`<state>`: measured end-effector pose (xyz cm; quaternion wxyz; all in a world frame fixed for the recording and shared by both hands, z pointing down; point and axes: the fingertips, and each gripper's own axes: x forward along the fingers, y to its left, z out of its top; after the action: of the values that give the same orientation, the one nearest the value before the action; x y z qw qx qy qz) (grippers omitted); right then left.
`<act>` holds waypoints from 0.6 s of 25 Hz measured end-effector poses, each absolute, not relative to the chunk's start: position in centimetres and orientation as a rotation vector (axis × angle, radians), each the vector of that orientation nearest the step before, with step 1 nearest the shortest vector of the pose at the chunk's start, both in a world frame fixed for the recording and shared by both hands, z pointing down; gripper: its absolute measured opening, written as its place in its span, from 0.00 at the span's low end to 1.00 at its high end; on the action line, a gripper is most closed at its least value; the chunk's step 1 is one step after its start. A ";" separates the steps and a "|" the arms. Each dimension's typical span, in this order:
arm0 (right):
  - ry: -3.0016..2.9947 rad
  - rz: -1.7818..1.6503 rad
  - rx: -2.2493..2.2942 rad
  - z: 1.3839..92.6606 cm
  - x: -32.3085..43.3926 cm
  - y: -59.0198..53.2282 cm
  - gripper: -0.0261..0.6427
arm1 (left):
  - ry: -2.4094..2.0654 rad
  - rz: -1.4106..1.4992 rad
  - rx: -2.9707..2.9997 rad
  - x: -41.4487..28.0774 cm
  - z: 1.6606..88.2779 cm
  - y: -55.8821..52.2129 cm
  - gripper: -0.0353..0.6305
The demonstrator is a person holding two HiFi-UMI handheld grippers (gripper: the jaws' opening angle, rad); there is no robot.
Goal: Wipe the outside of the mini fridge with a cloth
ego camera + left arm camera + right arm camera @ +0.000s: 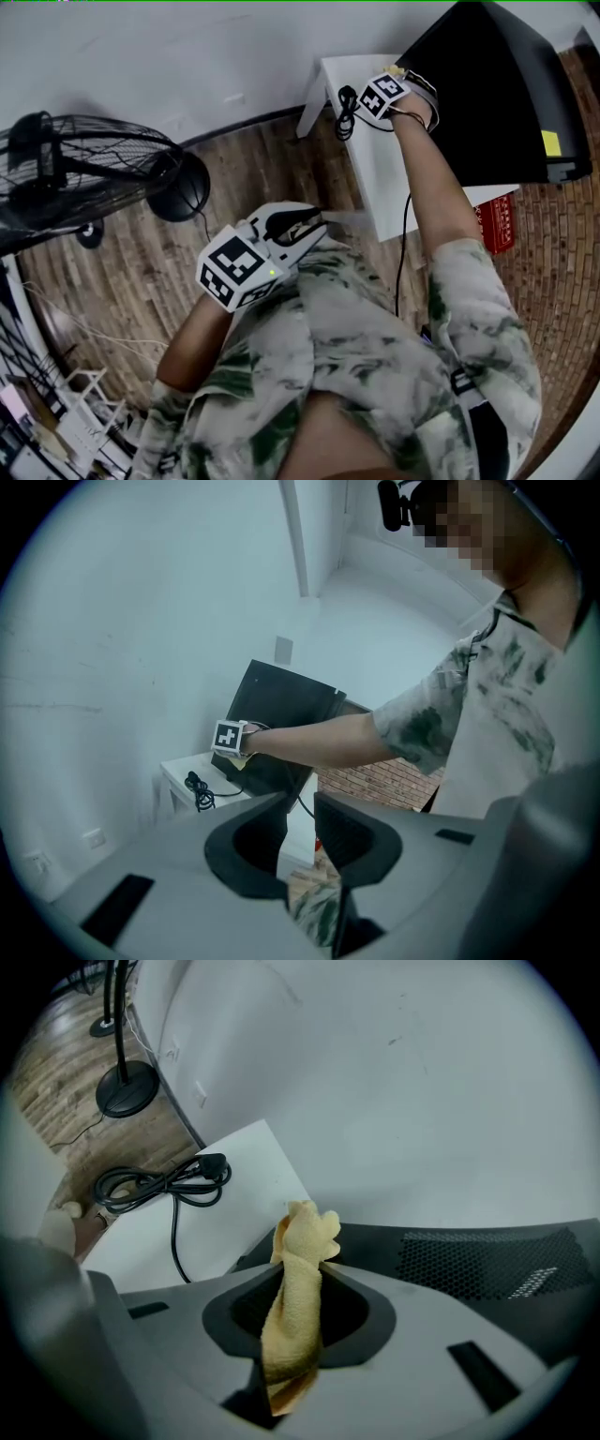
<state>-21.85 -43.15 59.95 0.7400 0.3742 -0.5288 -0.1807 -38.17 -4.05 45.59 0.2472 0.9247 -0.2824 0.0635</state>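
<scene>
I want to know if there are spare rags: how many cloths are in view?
1. A yellow cloth is clamped in the right gripper, close to the vented side of the black mini fridge. Others may be hidden.

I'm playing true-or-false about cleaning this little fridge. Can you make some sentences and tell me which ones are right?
1. The right gripper holds a yellow cloth in its jaws. True.
2. The mini fridge is white. False: it is black, and it stands on a white table.
3. The left gripper is touching the fridge. False: it is held away from the fridge, near the person's body, with nothing in its jaws.
4. A black cord lies coiled on the table. True.
</scene>
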 end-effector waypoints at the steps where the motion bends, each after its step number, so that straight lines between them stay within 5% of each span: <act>1: -1.160 -0.395 0.808 60.6 -21.9 -43.2 0.19 | -0.776 0.176 2.517 -38.2 45.7 -4.3 0.20; 15: -1.255 -0.307 0.730 66.7 -23.1 -42.6 0.19 | -0.808 0.211 2.467 -39.0 46.8 -6.0 0.20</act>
<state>-23.15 -42.59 66.71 0.7369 0.3326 -0.5716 -0.1398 -39.05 -6.05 46.81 0.2652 0.9133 -0.2991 0.0781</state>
